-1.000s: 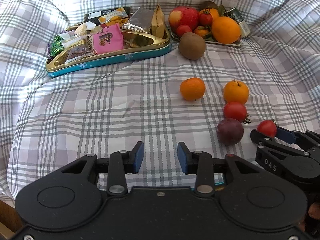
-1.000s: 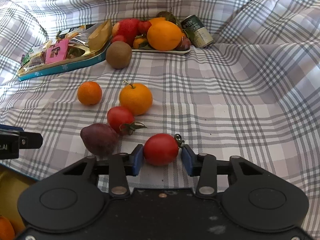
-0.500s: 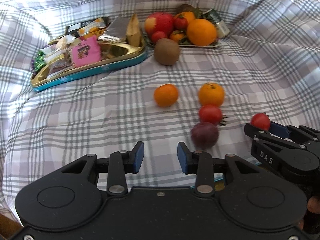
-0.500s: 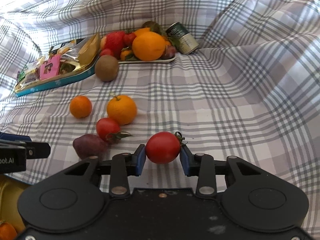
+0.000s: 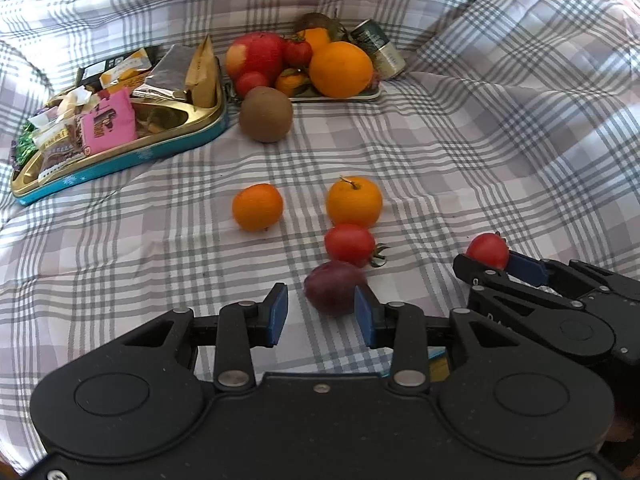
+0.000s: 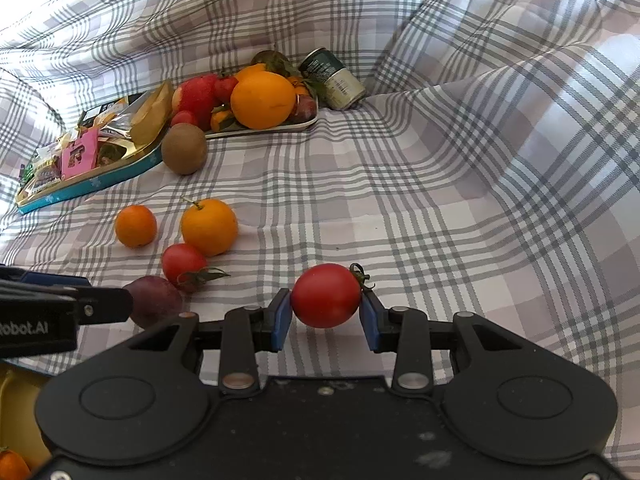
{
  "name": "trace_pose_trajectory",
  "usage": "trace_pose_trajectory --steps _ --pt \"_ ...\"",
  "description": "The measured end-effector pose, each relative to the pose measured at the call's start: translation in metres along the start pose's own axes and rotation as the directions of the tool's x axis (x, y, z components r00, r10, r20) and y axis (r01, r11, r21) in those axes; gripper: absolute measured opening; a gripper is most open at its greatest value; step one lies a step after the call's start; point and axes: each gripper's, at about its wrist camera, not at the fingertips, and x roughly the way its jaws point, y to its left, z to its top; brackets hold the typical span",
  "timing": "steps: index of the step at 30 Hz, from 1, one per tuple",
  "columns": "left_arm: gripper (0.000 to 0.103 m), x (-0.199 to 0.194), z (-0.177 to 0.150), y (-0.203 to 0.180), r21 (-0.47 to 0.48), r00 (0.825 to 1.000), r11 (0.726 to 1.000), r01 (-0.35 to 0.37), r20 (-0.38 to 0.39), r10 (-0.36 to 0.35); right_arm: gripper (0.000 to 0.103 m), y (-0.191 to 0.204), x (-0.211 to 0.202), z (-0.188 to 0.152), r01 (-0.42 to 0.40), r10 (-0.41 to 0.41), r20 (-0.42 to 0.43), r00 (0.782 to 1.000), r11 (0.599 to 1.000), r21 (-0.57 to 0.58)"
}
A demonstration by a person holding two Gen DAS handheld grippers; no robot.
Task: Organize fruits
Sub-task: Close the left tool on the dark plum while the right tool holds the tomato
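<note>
My right gripper (image 6: 325, 314) is shut on a red tomato (image 6: 326, 295) and holds it just above the checked cloth; the left wrist view shows that tomato (image 5: 487, 250) at the right, in the same gripper (image 5: 494, 266). My left gripper (image 5: 320, 314) stands open, low over the cloth. A dark purple plum (image 5: 332, 288) lies just beyond its tips, partly behind the right pad (image 5: 365, 314), with no pad pressing on it. Past the plum lie another tomato (image 5: 349, 244), two mandarins (image 5: 354, 201) (image 5: 257, 207) and a kiwi (image 5: 266, 114).
A white plate (image 5: 374, 94) piled with fruit stands at the back, with a green can (image 5: 378, 54) lying beside it. A gold and teal tin (image 5: 120, 160) of snack packets sits at the back left. A yellow container (image 6: 16, 392) shows at the near left edge.
The right pads closed on the tomato and raised it a little off the cloth. My left gripper slid right, so the plum now lies right in front of its tips.
</note>
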Motion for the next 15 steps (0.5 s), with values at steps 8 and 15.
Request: trace_pose_trajectory --steps 8,15 --pt "0.046 0.011 -0.002 -0.007 0.012 1.0 1.0 -0.024 0.001 0.024 0.039 -0.004 -0.002 0.002 0.001 -0.001 0.007 1.0 1.0 0.019" --pt "0.047 0.02 -0.001 -0.01 0.002 1.0 1.0 -0.023 -0.011 0.023 0.039 -0.005 -0.001 0.001 0.003 -0.003 0.001 1.0 1.0 0.024"
